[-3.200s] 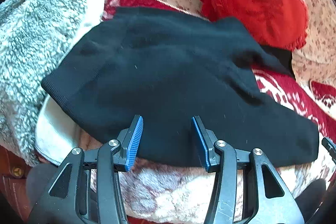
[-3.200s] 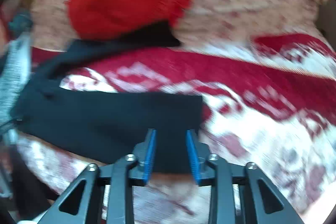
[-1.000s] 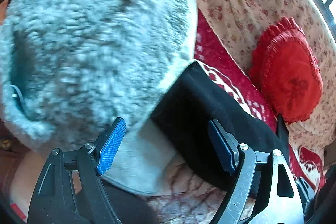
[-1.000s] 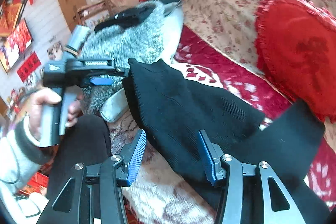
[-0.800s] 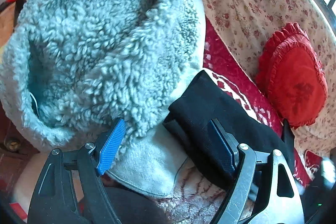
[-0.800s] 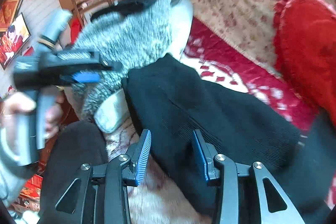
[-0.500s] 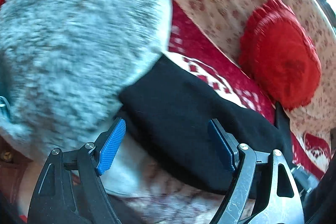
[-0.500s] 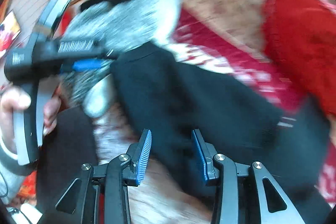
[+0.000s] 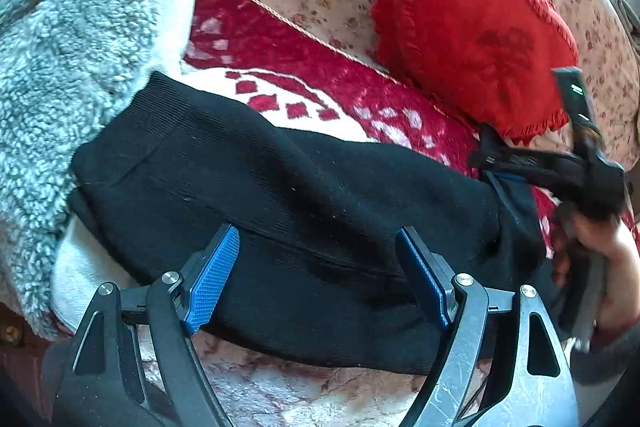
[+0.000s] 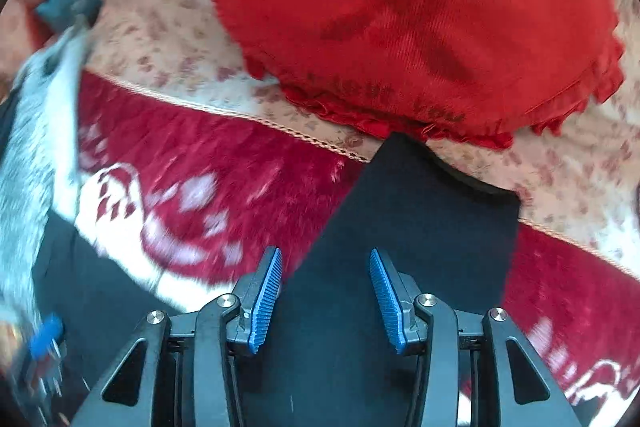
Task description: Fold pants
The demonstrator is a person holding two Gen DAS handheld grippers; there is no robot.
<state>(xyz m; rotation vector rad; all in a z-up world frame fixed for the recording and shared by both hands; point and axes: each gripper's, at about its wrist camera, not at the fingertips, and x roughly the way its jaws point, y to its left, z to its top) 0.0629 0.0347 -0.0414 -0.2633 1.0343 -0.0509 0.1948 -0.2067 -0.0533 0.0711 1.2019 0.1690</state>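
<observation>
Black knit pants (image 9: 280, 195) lie lengthwise along the front edge of the sofa seat, on its red-and-white patterned plush cover (image 9: 280, 67), the ribbed waistband end touching the grey fleece garment (image 9: 60, 67) at the left, one leg end (image 10: 432, 211) reaching back toward the red heart-shaped frilled cushion (image 9: 472, 27) against the backrest. My left tongs (image 9: 316, 275) hover over the middle of the pants with the blue pads spread wide, gripping nothing. My right tongs (image 10: 325, 301) sit over that leg end; their jaws are opening, cloth shows between the pads, yet the pads do not seem to press on it, so I judge that I hold nothing there either. The risk I see: if I close on only the top layer of this thick knit, the lower layer will drag and the fold will come out skewed. The plush cover may cling to the knit and bunch it. Swinging the leg over, I could snag the cushion's frill or catch the fleece garment with the waistband.
</observation>
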